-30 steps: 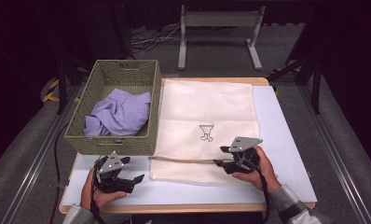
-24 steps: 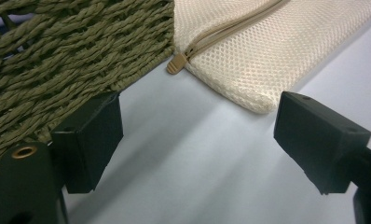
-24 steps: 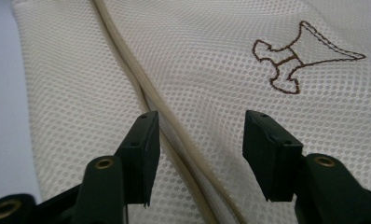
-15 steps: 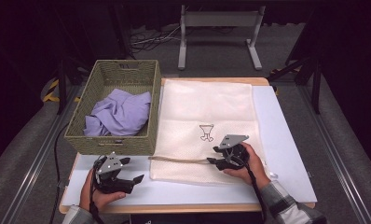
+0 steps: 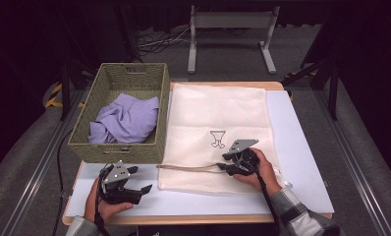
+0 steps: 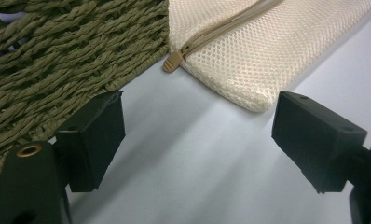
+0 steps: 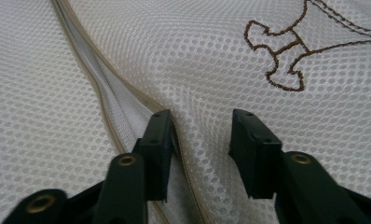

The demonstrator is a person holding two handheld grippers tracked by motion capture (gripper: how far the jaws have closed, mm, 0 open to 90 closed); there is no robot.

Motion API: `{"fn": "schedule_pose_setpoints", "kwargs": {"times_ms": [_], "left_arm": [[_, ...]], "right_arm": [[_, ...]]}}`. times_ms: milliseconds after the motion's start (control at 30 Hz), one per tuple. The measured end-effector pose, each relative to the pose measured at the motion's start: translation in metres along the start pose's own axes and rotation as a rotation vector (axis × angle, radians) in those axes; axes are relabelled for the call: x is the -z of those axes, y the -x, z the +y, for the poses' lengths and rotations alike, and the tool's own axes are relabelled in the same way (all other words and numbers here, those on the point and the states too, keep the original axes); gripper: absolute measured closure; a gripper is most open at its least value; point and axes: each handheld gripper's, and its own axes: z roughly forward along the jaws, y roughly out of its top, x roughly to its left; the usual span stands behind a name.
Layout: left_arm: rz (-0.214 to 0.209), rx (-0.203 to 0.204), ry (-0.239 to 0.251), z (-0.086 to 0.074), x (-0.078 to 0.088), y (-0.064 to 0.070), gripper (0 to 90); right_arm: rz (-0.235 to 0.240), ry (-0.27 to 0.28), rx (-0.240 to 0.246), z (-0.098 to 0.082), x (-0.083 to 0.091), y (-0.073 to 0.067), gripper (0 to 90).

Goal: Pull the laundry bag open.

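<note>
While the mesh bag [image 5: 218,132] is spread beside the basket [image 5: 120,150] in the high view, bare table [image 5: 301,162] is left at its right edge. In the left gripper view, the left gripper [image 6: 197,140] is held wide open near the zipper pull [image 6: 173,61]. In the right gripper view, the right gripper [image 7: 200,144] has just been closing over raised mesh at the zipper [image 7: 104,98], not yet pinched.

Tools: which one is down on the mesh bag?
The right tool, jaws astride the zipper on the mesh bag; the left tool sits over bare table.

The pale-topped desk [image 5: 301,147] carries a woven basket [image 5: 85,142] at its left edge and, just beside it, a cream mesh bag [image 5: 218,113] spread flat from the far edge toward the near edge.
</note>
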Motion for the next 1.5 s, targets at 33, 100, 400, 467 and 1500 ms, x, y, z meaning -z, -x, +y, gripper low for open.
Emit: {"fn": "schedule_pose_setpoints", "kwargs": {"times_ms": [33,100,400,467,1500], "left_arm": [[0.006,-0.001,-0.001,0.0,0.0,0.0,17.5],[0.006,0.005,0.001,0.0,0.0,0.0,17.3],[0.012,0.0,-0.002,0.0,0.0,-0.001,18.5],[0.013,0.0,-0.002,0.0,0.0,-0.001,18.5],[0.007,0.008,0.013,0.0,0.0,-0.005,20.3]], "right_arm": [[-0.001,0.0,0.002,0.0,0.0,0.0,63.8],[-0.009,-0.005,0.011,0.001,0.0,-0.001,69.2],[-0.027,-0.01,0.033,0.002,0.002,-0.001,86.4],[-0.031,-0.008,0.04,0.002,0.003,-0.002,86.5],[-0.061,0.136,0.076,0.012,0.038,-0.008,87.5]]}}
